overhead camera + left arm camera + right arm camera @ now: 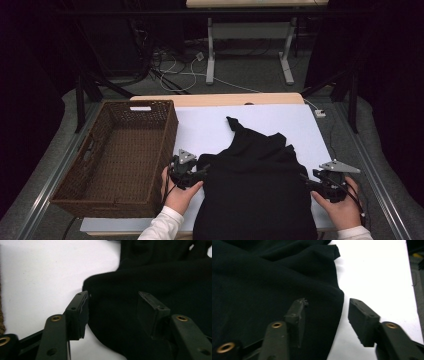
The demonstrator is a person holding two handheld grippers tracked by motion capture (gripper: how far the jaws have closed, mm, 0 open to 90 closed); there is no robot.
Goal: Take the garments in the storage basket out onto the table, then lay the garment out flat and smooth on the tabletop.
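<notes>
Lengthwise, the black garment points away from the person, both hand-held grippers' jaws parted, straddling its edges.

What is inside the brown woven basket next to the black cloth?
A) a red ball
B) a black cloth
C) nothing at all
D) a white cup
C: the high view looks down into the brown woven basket and shows only its bare woven floor, while the black cloth lies on the white table beside it.

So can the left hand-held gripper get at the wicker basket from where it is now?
Probably yes. The left hand-held gripper sits at the black garment's left edge with its jaws open on nothing, and the wicker basket stands right beside it with nothing between them.
</notes>
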